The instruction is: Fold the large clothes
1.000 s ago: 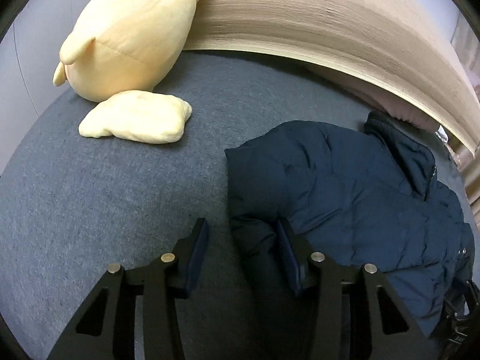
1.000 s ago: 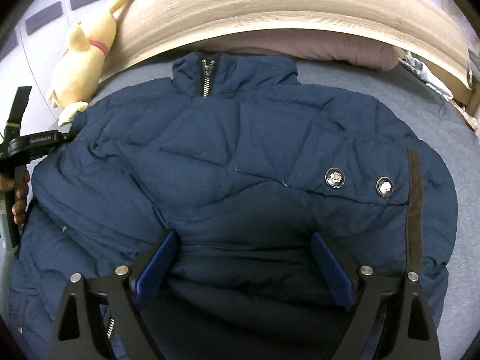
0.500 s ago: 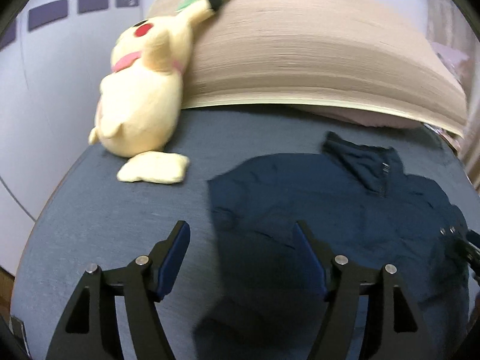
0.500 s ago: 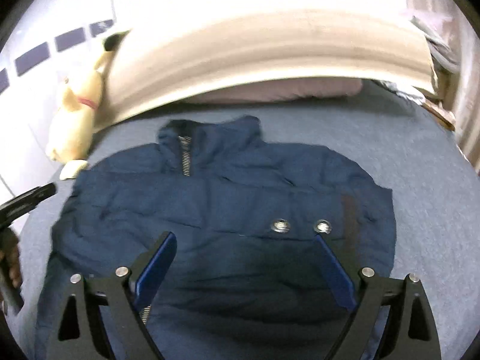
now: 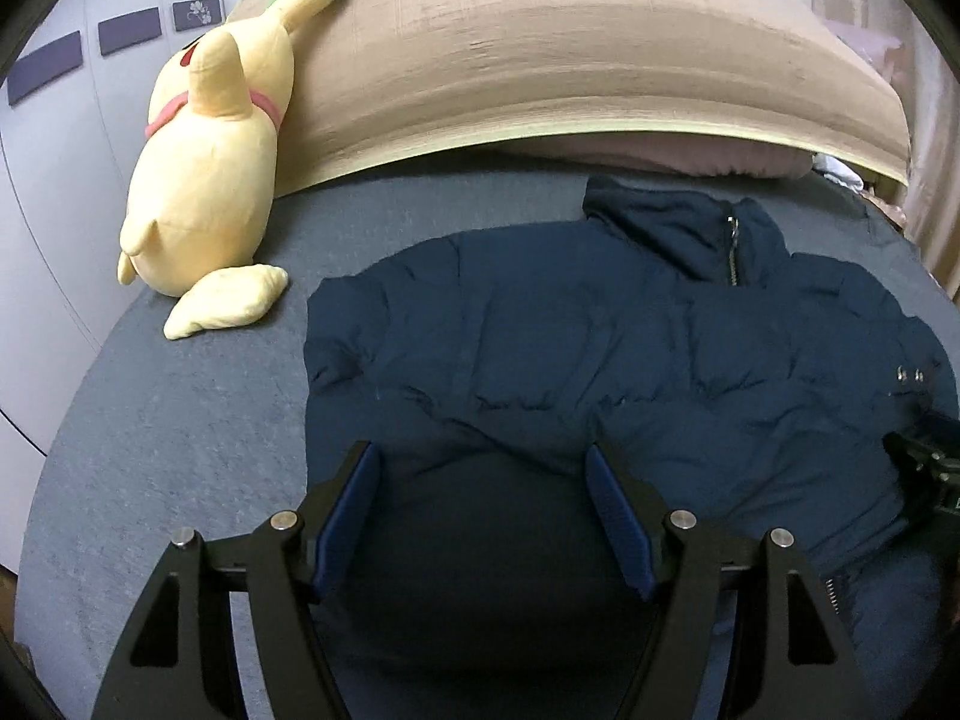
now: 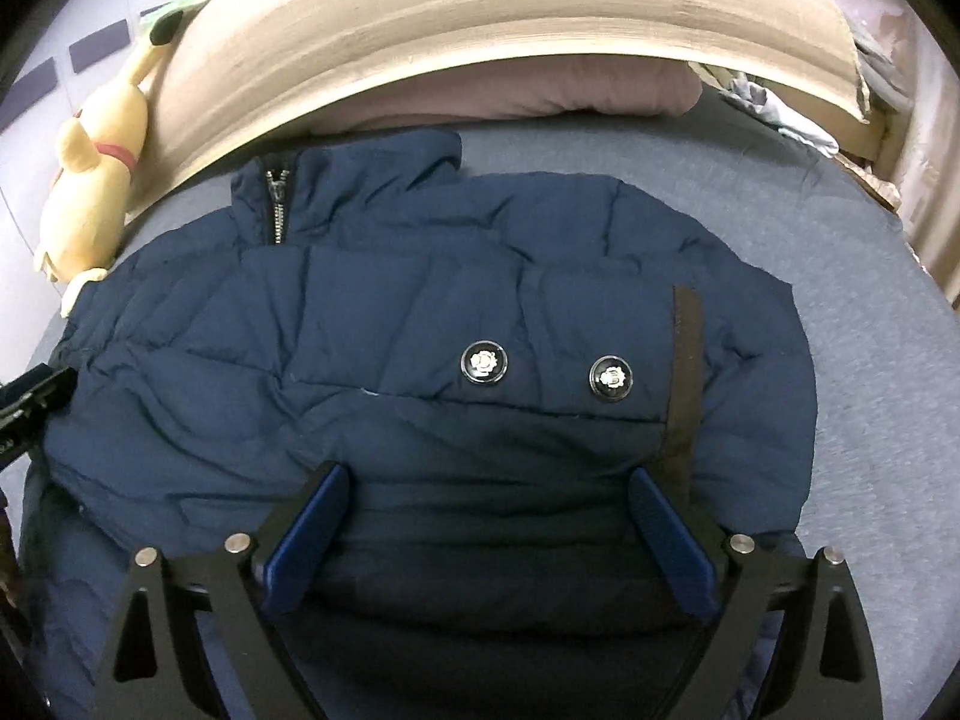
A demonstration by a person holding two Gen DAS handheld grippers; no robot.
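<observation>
Navy puffer jacket (image 6: 420,324) lies flat on the grey bed (image 5: 180,420), collar (image 6: 336,180) at 12 o'clock toward the beige headboard (image 6: 480,24), hem at 6 o'clock under both tools. Both sides look already turned in over the chest: a cuff with brown trim (image 6: 681,384) and two snap buttons (image 6: 485,362) lies across the front, so the bundle's long axis runs 12 to 6.

Left gripper (image 5: 480,468) hangs over the lower left part of the jacket, jaws spread wide, nothing between them. Right gripper (image 6: 486,483) hangs over the lower right part, just at 6 o'clock from the buttons, jaws also wide and empty. Whether either one's tips touch the fabric can't be told.

Key relation: the hem sits nearest to both tools, collar farthest at 12. Each tool is on its own half, neither clearly nearer. Likely next move, as a guess: pinch the hem on both sides and carry it toward 12 o'clock onto the collar. Puffy fill will spring back; the loose cuff may slide.

Yellow plush toy (image 5: 204,180) at 10 o'clock, well apart from the jacket. Pink pillow (image 6: 528,90) at 12, beyond the collar. No containers in view.
</observation>
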